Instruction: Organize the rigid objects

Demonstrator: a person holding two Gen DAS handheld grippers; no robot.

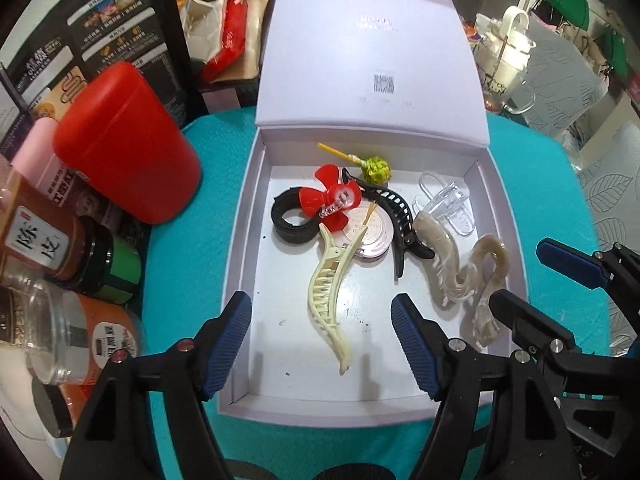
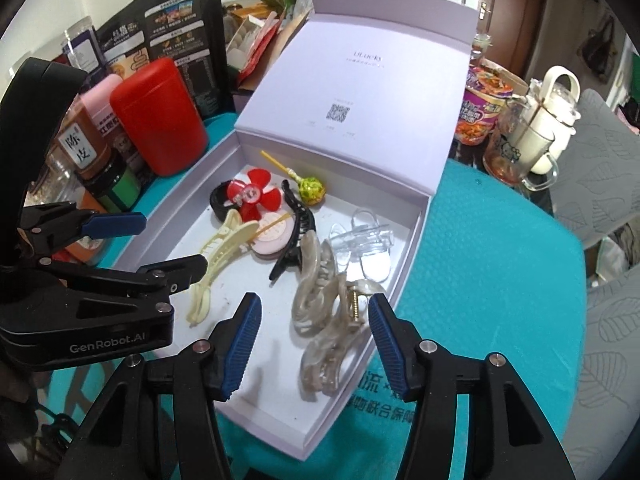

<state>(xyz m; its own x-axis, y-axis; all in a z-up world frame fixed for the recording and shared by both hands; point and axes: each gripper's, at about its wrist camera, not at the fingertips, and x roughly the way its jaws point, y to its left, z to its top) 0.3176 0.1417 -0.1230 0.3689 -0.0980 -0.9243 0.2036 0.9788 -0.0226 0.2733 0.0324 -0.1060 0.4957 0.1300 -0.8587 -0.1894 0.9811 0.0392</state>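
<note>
An open lilac box sits on a teal mat, lid standing up behind. On its floor lie a cream claw clip, a black claw clip, a red flower clip, a green lollipop, a clear clip and two marbled beige clips. My left gripper hangs open above the cream clip, not touching it. My right gripper hangs open above the nearer marbled clip, pads clear of it.
A red canister and several spice jars crowd the box's left side. Snack bags stand behind them. To the right rear are a noodle cup, a glass mug and a white kettle. Teal mat surrounds the box.
</note>
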